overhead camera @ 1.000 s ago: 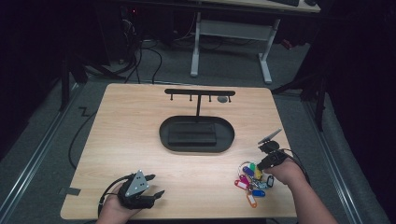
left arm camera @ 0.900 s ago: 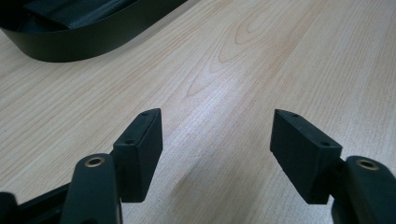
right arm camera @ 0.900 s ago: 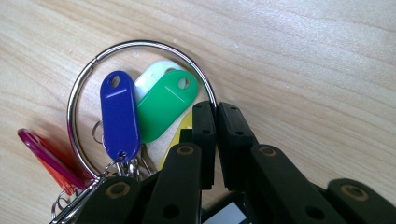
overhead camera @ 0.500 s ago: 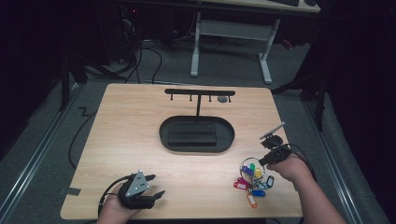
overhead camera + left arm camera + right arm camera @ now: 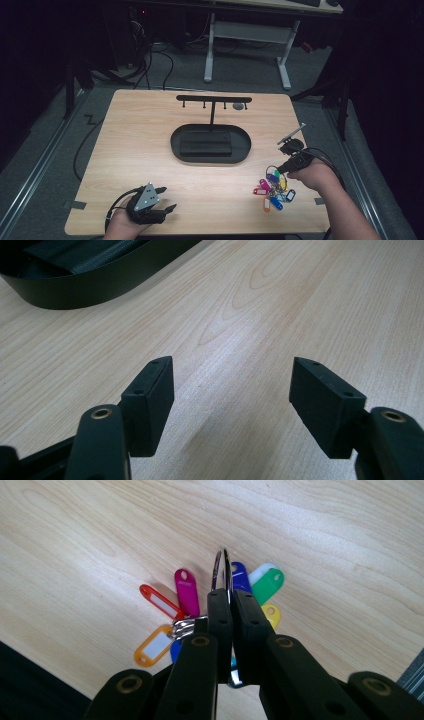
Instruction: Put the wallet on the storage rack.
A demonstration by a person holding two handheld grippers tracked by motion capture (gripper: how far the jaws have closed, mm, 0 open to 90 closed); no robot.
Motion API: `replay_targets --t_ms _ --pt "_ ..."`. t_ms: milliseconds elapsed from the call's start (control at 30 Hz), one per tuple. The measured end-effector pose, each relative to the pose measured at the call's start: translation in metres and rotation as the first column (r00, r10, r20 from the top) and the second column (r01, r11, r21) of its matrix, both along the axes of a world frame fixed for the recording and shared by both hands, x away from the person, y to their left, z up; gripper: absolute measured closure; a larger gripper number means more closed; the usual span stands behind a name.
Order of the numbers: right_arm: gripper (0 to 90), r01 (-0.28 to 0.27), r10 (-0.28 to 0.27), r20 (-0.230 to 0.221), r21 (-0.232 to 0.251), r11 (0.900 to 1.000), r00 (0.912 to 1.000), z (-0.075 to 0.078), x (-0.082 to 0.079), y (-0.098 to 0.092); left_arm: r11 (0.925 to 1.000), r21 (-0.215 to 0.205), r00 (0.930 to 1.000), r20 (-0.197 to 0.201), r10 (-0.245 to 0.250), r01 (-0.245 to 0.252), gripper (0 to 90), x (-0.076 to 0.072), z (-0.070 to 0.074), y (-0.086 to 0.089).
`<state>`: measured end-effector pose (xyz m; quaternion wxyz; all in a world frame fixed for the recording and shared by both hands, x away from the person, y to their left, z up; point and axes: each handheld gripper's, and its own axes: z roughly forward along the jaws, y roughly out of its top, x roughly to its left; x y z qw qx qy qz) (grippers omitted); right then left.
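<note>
R gripper (image 5: 226,605) has its jaws pinched tight on the metal ring (image 5: 221,570) of a bunch of key tags (image 5: 274,190), near the table's (image 5: 140,145) front right corner. L gripper (image 5: 232,385) sits low at front left w/ jaws wide, nothing between them, black tray (image 5: 75,282) beyond.

A pale wooden table (image 5: 135,150) carries everything here. At its middle sits a black oval tray (image 5: 210,144) with a thin T-shaped rack (image 5: 213,100) rising from its far side. Near the front right corner a bunch of coloured key tags (image 5: 274,192) fans out on the wood, its ring lifted above the tags. The front left stretch shows bare grain.
</note>
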<state>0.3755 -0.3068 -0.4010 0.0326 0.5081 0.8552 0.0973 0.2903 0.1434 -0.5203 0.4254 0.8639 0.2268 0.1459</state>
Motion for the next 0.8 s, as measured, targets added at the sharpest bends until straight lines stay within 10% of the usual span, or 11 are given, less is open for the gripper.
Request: replay_targets --t_ms 800 --pt "87.8 -0.028 0.029 0.039 -0.025 0.999 0.9988 0.064 -0.002 0.008 0.9999 -0.010 1.0000 0.004 0.006 -0.006 34.8 0.000 0.001 0.002"
